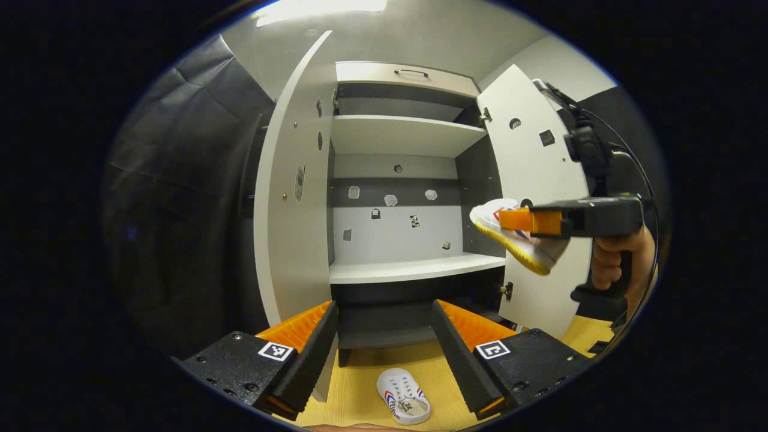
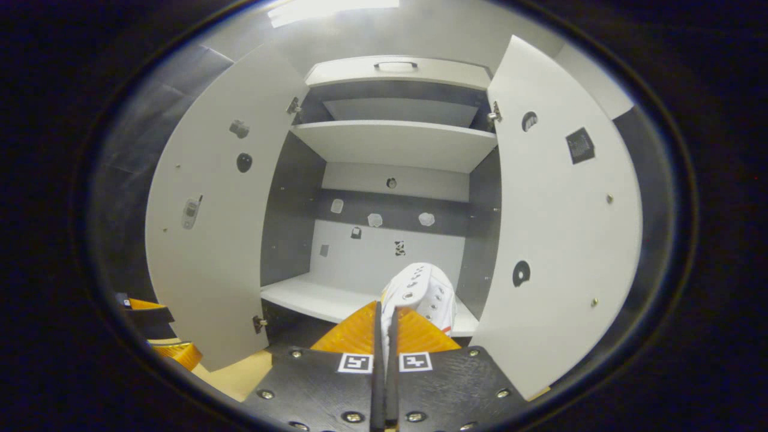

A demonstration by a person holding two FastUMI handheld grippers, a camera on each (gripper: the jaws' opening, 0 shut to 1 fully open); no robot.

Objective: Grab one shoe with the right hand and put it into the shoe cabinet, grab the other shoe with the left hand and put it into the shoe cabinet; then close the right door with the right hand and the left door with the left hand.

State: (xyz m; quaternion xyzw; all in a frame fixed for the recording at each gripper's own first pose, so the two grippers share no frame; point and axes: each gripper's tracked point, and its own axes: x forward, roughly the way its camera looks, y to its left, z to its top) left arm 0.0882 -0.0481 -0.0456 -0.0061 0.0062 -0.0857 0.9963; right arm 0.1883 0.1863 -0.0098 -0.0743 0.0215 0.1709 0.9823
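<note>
Right gripper (image 2: pixel 384 336) raised level in front of the shoe cabinet (image 2: pixel 396 144), jaws clamped tight on the white shoe (image 2: pixel 423 291), both fingers pressed against the thin edge of its upper. Seen from the left gripper view, same right gripper (image 1: pixel 510 220) held by a hand (image 1: pixel 618 258) wrapped round the grip, pointing toward the cabinet opening, shoe (image 1: pixel 516 237) hanging tilted from it, yellow sole down and outward, just in front of the right door (image 1: pixel 534 180). Shoe in the air, level with the middle compartment, seemingly short of the lower white shelf (image 2: pixel 312 300), though fisheye depth makes that hard to judge.

Left gripper (image 1: pixel 384 342) held low, aimed at the cabinet base, jaws wide apart and gripping nothing. Second white shoe (image 1: pixel 403 396) lying on the yellow floor (image 1: pixel 360 384) between the spread fingers and farther off, toe toward the camera, apart from both fingers.

Both doors swung fully open: left door (image 1: pixel 294 198) angled outward on the left, right door angled outward on the right, leaving the whole opening between them free. Lower shelf (image 1: pixel 414 267) bare, front edge unobstructed; upper shelf (image 1: pixel 402 135) bare too. Held shoe close beside the right door's inner face, with wide room to its left toward the middle of the compartment.
</note>
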